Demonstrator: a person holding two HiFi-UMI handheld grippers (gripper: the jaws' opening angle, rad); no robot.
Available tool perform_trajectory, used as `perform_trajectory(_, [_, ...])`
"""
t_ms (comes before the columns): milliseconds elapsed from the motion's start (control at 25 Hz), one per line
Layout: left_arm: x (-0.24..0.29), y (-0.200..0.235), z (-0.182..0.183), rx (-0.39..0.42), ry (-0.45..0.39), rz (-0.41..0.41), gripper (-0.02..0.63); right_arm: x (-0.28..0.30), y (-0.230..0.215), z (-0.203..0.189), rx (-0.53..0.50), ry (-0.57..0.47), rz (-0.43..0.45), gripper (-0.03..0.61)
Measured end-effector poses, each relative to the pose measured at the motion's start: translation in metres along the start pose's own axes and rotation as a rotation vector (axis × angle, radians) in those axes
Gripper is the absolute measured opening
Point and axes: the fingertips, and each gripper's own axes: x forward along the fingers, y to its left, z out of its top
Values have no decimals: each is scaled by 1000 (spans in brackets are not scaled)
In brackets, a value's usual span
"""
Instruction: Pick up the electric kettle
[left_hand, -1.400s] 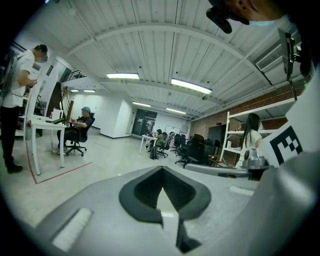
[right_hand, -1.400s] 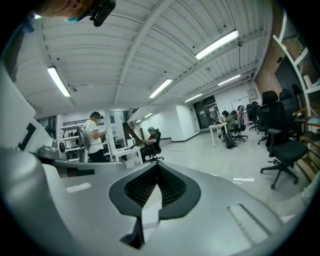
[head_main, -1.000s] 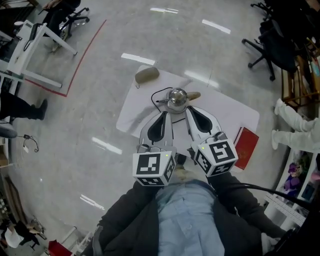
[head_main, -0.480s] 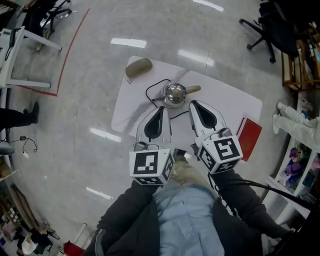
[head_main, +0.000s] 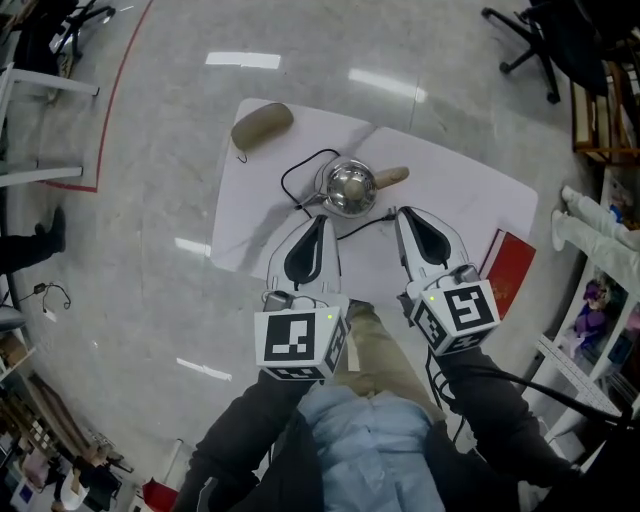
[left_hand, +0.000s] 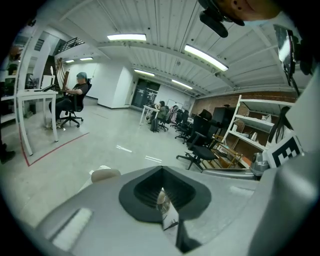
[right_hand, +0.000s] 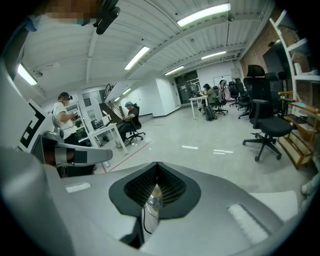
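The electric kettle (head_main: 352, 188) is a shiny steel pot with a wooden handle (head_main: 392, 177) and a black cord (head_main: 300, 175). It stands on a white mat (head_main: 470, 200) on the floor. My left gripper (head_main: 318, 220) hangs just short of the kettle on its near left, and its jaws are shut with nothing in them. To the near right of the kettle is my right gripper (head_main: 405, 213), also shut and empty. In each gripper view a sliver of the kettle (left_hand: 161, 200) (right_hand: 151, 205) shows through the slit between the closed jaws.
A tan, rounded object (head_main: 261, 122) lies at the mat's far left corner. A red flat book-like thing (head_main: 510, 272) lies off the mat's right edge. Office chairs (head_main: 535, 40) stand far right and white desk legs (head_main: 40, 85) far left. People sit at desks in the distance.
Both grippers have come down and forward together towards the mat. They now flank the near side of the kettle more closely. Their jaws have stayed shut.
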Motion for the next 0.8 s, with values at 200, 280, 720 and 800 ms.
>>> perform_trajectory(200, [21, 13, -35, -15, 40, 3, 0, 17, -22, -29, 12, 9, -23, 28])
perform_trajectory(280, [28, 17, -48, -15, 57, 2, 0, 25, -30, -41, 9, 13, -33, 29])
perform_trajectory(720, [69, 39, -106, -28, 67, 4, 0, 68, -64, -89, 2, 22, -51, 29])
perform_trajectory(800, [74, 42, -113, -29, 63, 4, 0, 72, -68, -97, 6, 26, -53, 29])
